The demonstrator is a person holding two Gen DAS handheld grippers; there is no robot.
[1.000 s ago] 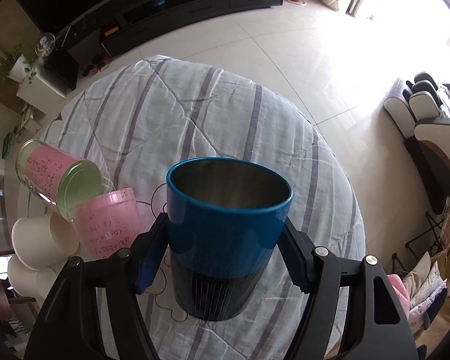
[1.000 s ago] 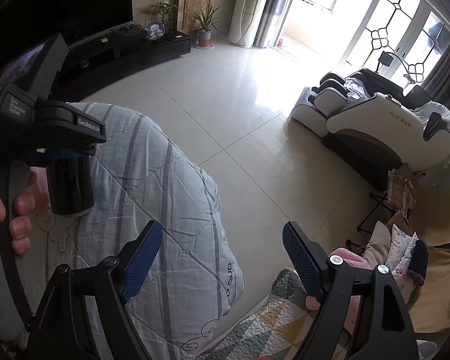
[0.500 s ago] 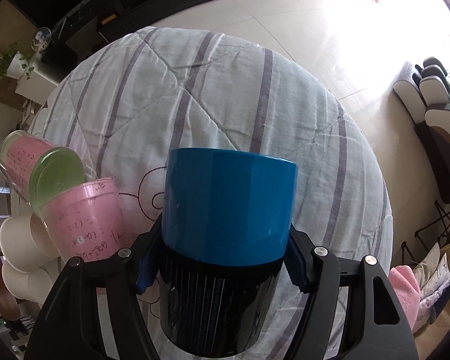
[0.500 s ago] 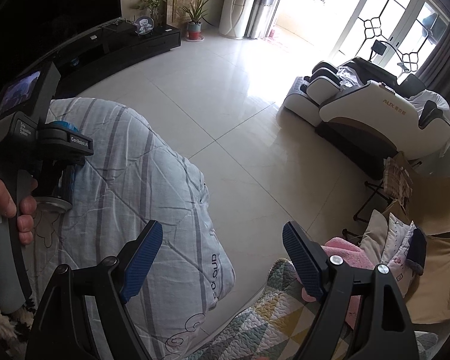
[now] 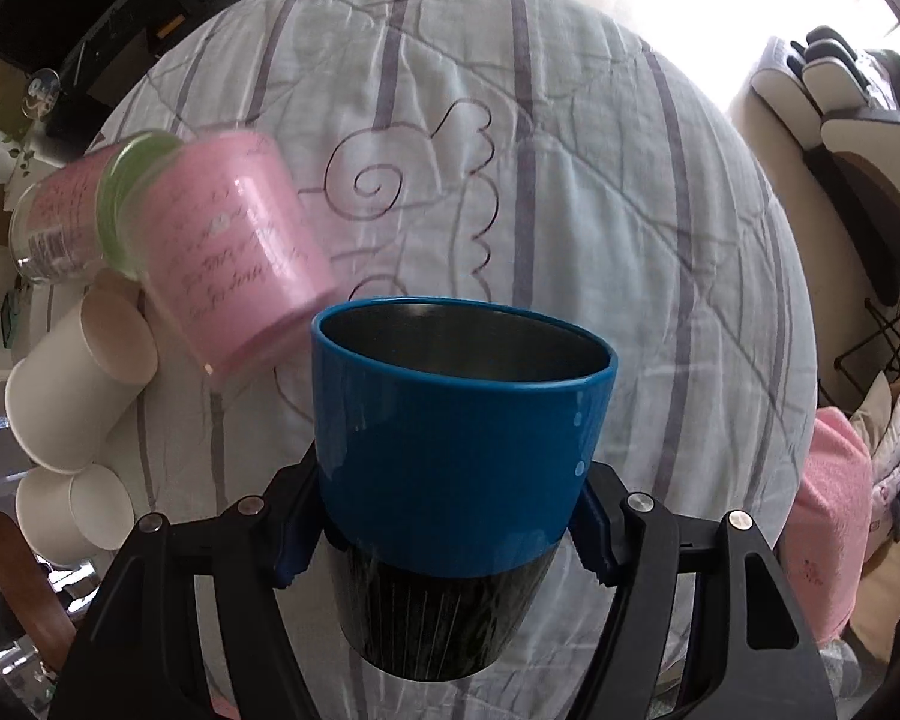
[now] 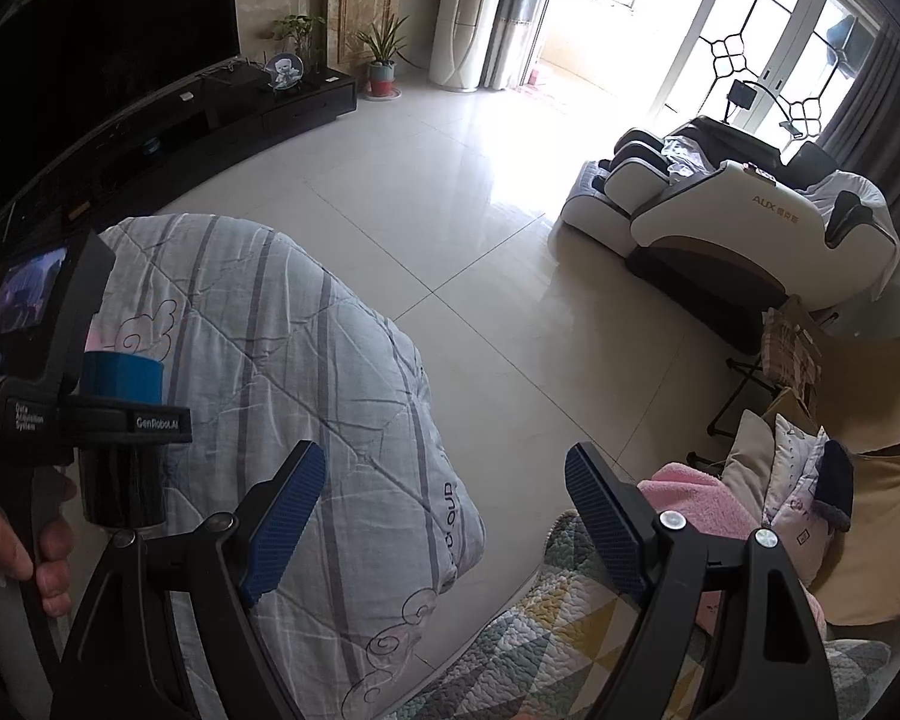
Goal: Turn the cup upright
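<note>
Left wrist view: the left gripper (image 5: 444, 534) is clamped on the blue metal cup with the black ribbed lower half (image 5: 459, 450), blue pads pressing both sides of its body about where the blue meets the black. Cup mouth faces up and slightly away from the camera, steel inside visible, base low in the frame between the black finger arms; whether the base touches the cloth I cannot tell. It sits over the round table covered by a pale grey quilted cloth with purple stripes and a swirl drawing (image 5: 570, 180). Left of the cup, a pink printed cup (image 5: 240, 264) lies tipped on its side, blurred, rim towards the blue cup. Behind it a clear glass jar with a pink label and green lid (image 5: 60, 222) lies on its side too, lid end against the pink cup. Below those, two white paper cups (image 5: 81, 384) lie on their sides at the table edge. Right wrist view: the right gripper (image 6: 444, 516) has its blue-padded fingers wide apart with nothing between them, hanging over the quilt edge and a patchwork rug (image 6: 546, 648). At far left the other gripper, with a small screen on top, holds the same blue and black cup upright, close above or on the quilt, person's fingers (image 6: 48, 558) on the handle. White massage chair (image 6: 732, 228) well apart across the tile floor.
</note>
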